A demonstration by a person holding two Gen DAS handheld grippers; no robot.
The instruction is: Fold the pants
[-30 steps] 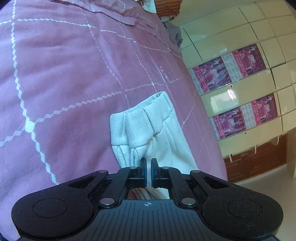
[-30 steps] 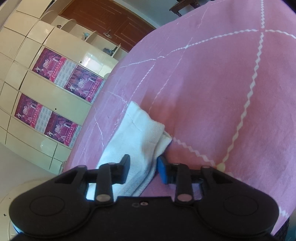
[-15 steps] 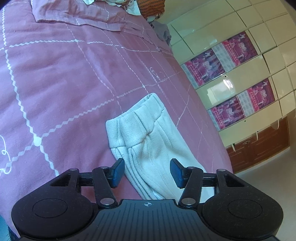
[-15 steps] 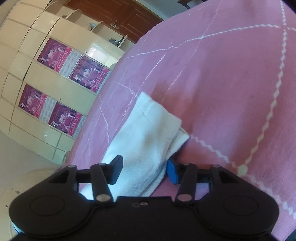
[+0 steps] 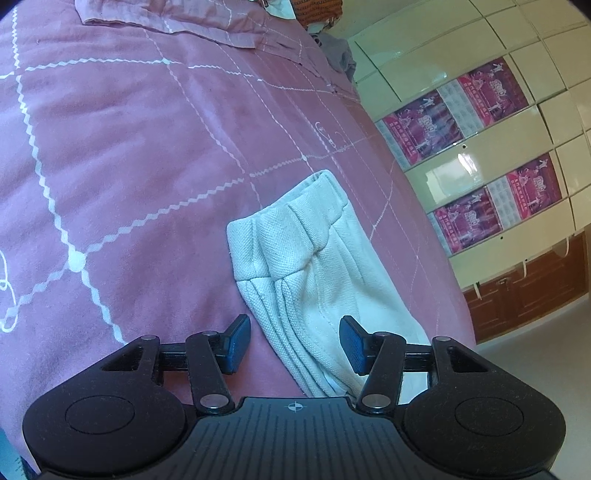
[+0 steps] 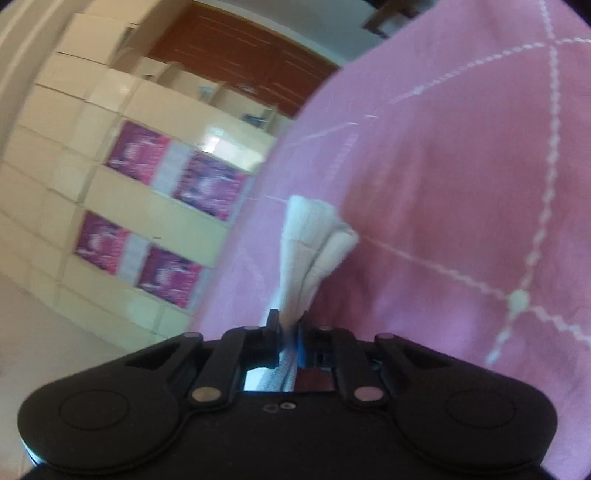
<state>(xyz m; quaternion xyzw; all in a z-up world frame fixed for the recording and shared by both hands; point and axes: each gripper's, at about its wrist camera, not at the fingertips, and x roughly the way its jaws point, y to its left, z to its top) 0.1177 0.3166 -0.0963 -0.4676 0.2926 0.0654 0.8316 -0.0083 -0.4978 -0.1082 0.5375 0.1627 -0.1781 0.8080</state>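
Note:
The white pants (image 5: 310, 266) lie folded in a narrow bundle on the pink bedspread (image 5: 129, 166), waistband at the far end, near the bed's right edge. My left gripper (image 5: 293, 345) is open, its blue pads either side of the near part of the bundle, not gripping it. In the right wrist view my right gripper (image 6: 287, 332) is shut on the pants (image 6: 314, 240), which rise bunched from between the fingers; this view is blurred.
A pink pillow (image 5: 177, 18) and a pile of clothes (image 5: 325, 22) lie at the far end of the bed. Cream cabinets with magenta posters (image 5: 480, 147) stand beyond the bed's right edge. A brown wooden door (image 6: 240, 55) is behind.
My left gripper let go of the pants, opened and drew back. My right gripper, open around the pant end before, has shut on it and the cloth is now bunched up.

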